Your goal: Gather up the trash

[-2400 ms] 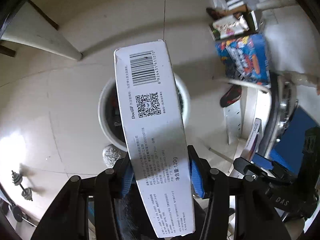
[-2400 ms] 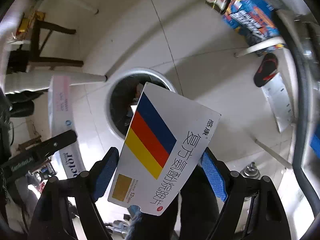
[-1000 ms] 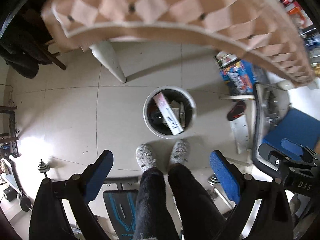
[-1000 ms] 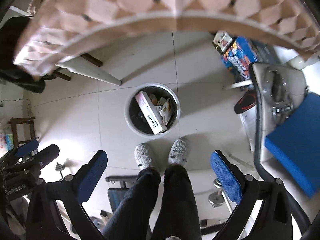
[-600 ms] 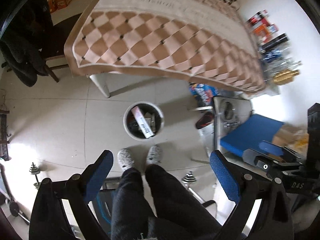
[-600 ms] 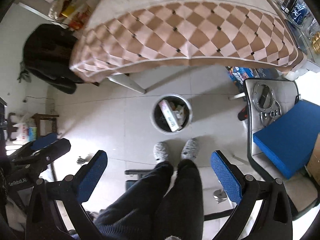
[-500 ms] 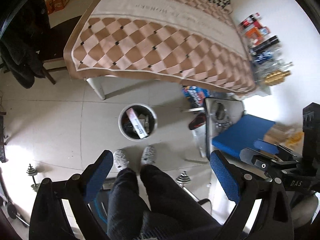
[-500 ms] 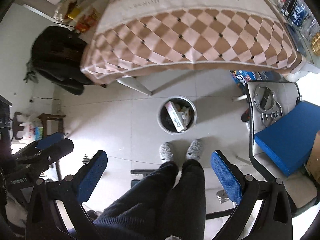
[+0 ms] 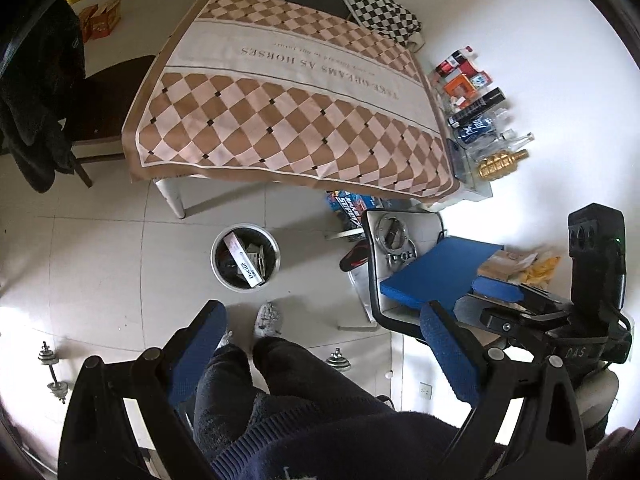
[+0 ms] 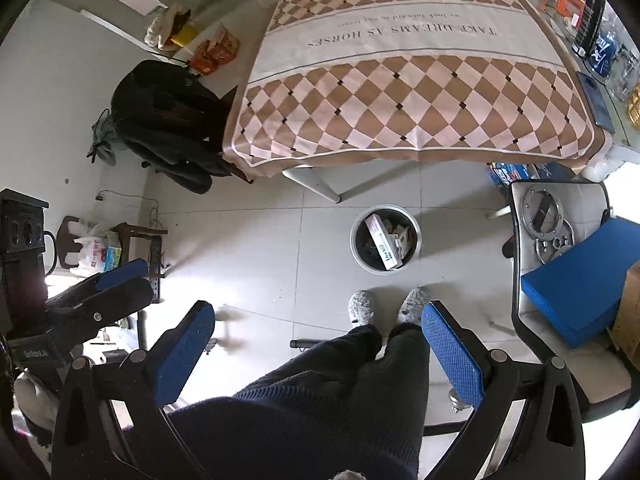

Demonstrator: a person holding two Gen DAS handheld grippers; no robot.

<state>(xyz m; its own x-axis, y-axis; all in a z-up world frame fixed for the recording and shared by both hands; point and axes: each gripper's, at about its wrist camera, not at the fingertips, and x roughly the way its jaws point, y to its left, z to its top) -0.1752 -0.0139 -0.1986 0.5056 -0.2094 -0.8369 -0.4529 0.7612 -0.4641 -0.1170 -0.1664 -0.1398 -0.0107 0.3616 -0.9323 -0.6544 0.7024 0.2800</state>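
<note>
A round white trash bin stands on the tiled floor below the table; it also shows in the right wrist view. A long white box and other cartons lie in it, seen too in the right wrist view. My left gripper is open and empty, held high above the person's legs. My right gripper is open and empty at about the same height. Both are far above the bin.
A table with a checkered brown cloth stands beyond the bin. A chair with a blue cushion and metal rings is at the right. A dark coat hangs on a chair at the left. Small dumbbells lie on the floor.
Both grippers let go of their boxes, which now lie in the bin. Both grippers have opened wide and risen far above the floor, so the table top has come into view.
</note>
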